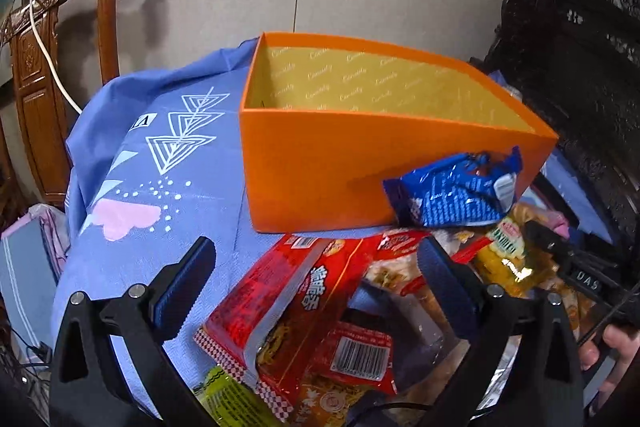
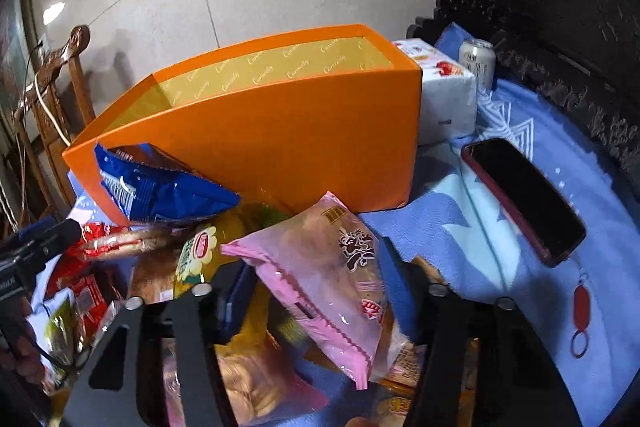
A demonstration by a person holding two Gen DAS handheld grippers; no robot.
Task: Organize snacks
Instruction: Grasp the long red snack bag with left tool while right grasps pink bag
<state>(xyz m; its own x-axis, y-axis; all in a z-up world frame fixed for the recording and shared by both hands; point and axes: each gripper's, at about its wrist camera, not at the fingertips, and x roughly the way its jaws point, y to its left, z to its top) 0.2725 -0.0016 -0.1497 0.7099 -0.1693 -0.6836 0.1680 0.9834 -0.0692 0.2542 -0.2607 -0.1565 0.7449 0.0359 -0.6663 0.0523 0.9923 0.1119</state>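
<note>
**Pink pack sits between my right fingers; box is straight ahead**

Right gripper [image 2: 320, 291]: fingers spread, straddling the pink snack pack [image 2: 332, 283]. Not clamped as far as I can tell. The left pad [image 2: 234, 301] is near the pack's left edge, and the right finger is mostly hidden behind the pack. The pack's long axis runs roughly along my fingers, tilted a bit: the top end points ahead toward the orange box [image 2: 280, 143], the crimped bottom end comes back toward the camera. So closing across the short width should catch it.

The box is directly ahead and a little left of the right gripper, open on top, gold lining visible, nothing seen inside it from either view. The pink pack's far end is just beside the box's near wall.

Left gripper [image 1: 316, 279]: fingers wide open, holding nothing. It hovers over the red noodle pack [image 1: 296, 311], which lies diagonally under the fingers on the blue cloth [image 1: 168, 211]. From the left side the box [image 1: 360, 179] lies ahead and to the right.

A blue snack bag [image 1: 452, 195] leans against the box's near wall, between both grippers and the box. A yellow snack bag [image 2: 196, 259] lies in the pile left of the pink pack.

My read: the right hand is nearer a usable grasp. The lift has to clear the box's near wall and avoid dragging the blue bag. The phone [image 2: 524, 199] lies on the cloth to the right, well apart from the path.
</note>
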